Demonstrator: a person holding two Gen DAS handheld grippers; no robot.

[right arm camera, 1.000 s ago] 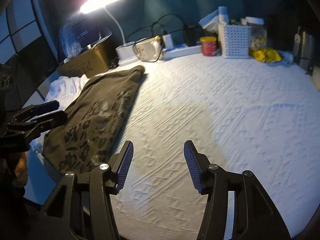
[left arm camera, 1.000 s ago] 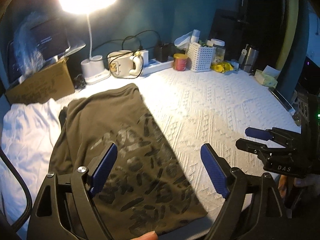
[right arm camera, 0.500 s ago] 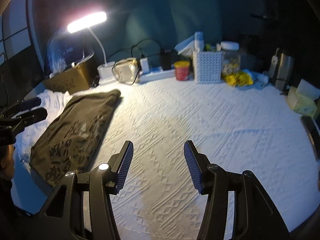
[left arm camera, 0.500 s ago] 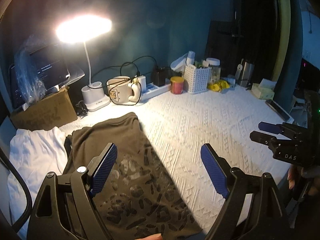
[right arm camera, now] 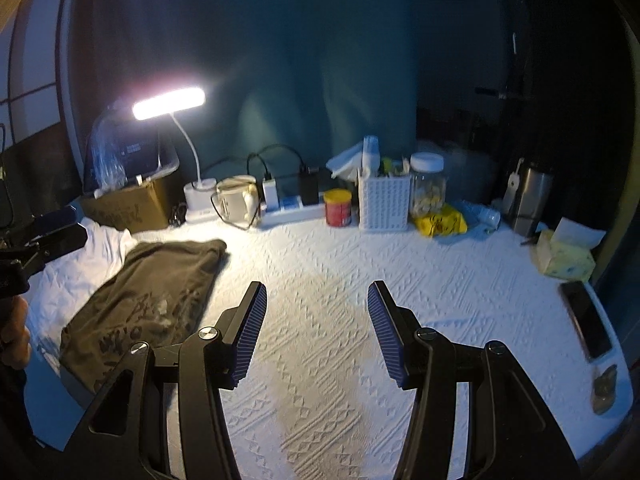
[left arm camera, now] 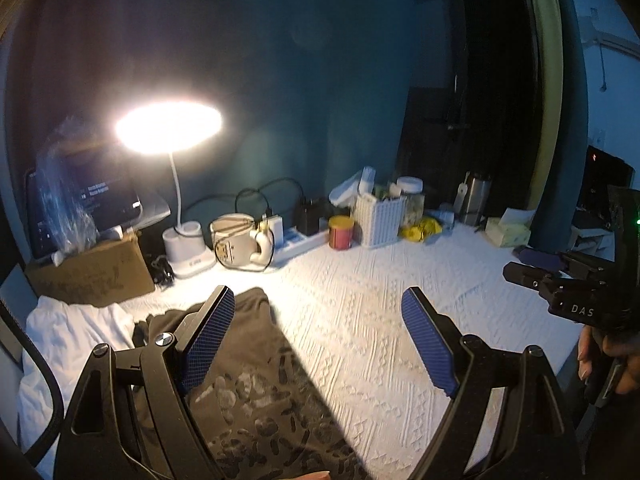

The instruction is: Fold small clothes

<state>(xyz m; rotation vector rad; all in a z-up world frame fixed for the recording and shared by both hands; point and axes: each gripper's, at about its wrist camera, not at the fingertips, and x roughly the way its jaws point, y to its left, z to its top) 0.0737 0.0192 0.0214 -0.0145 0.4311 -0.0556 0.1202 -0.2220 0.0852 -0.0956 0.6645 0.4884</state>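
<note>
Olive shirt (right arm camera: pixel 148 300) lies lengthwise toward the lamp (right arm camera: pixel 170 104), under our left gripper (left arm camera: pixel 316 340); our right gripper (right arm camera: pixel 316 328) hangs well apart, both spread wide and empty.

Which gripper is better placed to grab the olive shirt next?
Left. The left gripper hangs open right over the shirt. The right gripper, also open, is over bare cloth, with the shirt off to its side.
</note>
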